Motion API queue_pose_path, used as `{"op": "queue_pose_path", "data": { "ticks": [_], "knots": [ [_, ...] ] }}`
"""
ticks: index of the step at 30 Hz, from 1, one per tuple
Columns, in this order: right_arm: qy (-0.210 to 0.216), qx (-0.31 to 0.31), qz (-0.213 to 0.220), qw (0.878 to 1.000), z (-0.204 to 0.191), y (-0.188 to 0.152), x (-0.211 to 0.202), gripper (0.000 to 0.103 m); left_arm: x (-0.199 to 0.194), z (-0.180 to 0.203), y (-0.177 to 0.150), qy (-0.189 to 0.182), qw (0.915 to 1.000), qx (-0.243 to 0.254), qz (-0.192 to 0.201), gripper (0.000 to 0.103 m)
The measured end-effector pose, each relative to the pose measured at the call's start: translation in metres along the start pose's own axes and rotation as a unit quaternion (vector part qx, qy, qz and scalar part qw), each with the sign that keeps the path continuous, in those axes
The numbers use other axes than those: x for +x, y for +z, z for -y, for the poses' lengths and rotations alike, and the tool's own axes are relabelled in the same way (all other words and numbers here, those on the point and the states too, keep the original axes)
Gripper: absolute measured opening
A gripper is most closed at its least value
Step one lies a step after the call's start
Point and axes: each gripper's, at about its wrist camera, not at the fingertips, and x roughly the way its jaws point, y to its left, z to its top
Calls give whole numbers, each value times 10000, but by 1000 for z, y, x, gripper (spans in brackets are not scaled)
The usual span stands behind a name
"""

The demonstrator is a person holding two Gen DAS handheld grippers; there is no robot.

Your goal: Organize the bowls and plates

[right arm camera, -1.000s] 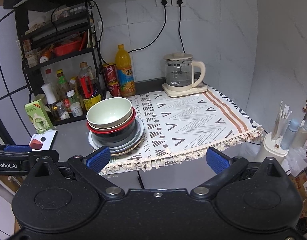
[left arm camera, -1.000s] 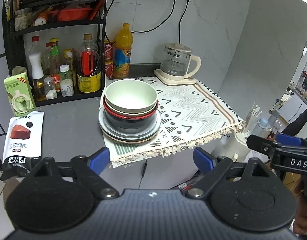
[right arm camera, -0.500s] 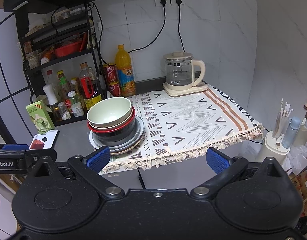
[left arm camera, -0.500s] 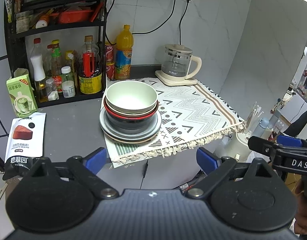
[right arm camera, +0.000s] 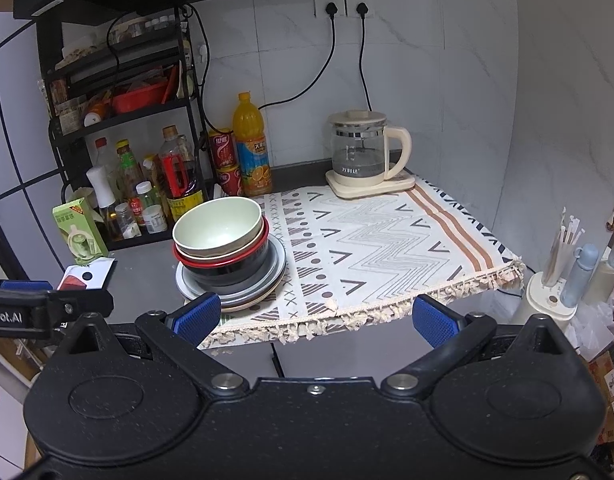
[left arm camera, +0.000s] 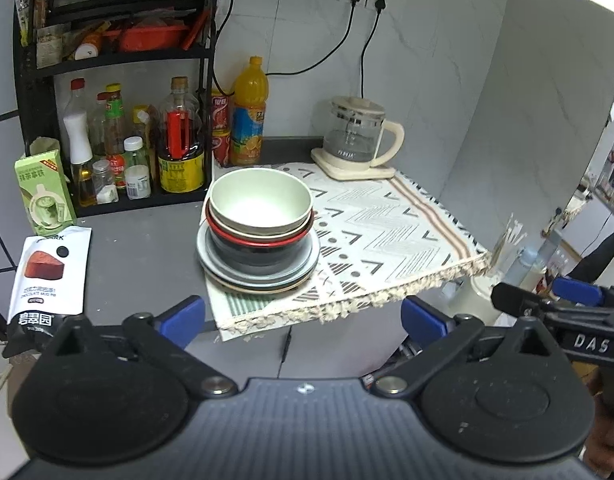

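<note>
A stack of dishes stands at the left edge of the patterned cloth [left arm camera: 387, 236]. A pale green bowl [left arm camera: 259, 202] tops it, nested in a beige bowl, a red-rimmed black bowl [left arm camera: 263, 250], and grey and beige plates [left arm camera: 307, 264]. The stack also shows in the right wrist view, with the green bowl [right arm camera: 217, 228] on top and the plates [right arm camera: 277, 266] below. My left gripper [left arm camera: 303, 318] is open and empty, in front of the counter edge, short of the stack. My right gripper [right arm camera: 315, 316] is open and empty, also in front of the counter.
A glass kettle [left arm camera: 357, 136] stands at the back of the cloth. An orange juice bottle [left arm camera: 249, 112], cans and a black rack of sauce bottles [left arm camera: 119, 148] line the back left. A green carton [left arm camera: 45, 192] and snack pouch [left arm camera: 47, 276] lie left. A utensil holder [right arm camera: 555, 280] stands right.
Both grippers have drifted slightly; the stack sits a little higher in the left view. Nothing was grasped or moved.
</note>
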Motion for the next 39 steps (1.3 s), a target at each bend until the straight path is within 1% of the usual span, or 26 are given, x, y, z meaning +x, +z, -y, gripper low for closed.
{"op": "queue_pose_path", "data": {
  "ticks": [3,5,8,13,18,33,39],
  "knots": [
    [45,1,71,10000,1,0,-2,103,0,1,0,-37,10000,16,1,103],
    [22,-20,110,9999,1,-1,-3,103,1,4,-1,16,10000,66,-1,103],
    [63,15,94,9999,2,-1,-3,103,1,4,-1,-5,10000,18,-58,103],
    [58,51,92,9999,4,-2,-5,103,0,4,-1,106,9999,49,-40,103],
    [54,96,61,9999,5,-3,-5,103,-1,4,-1,125,9999,59,-41,103],
    [39,126,88,9999,5,-2,-6,103,-3,4,-1,93,9999,73,-65,103],
    [31,172,-52,9998,6,-2,-2,103,-5,-2,0,86,9999,78,-27,103]
  ]
}}
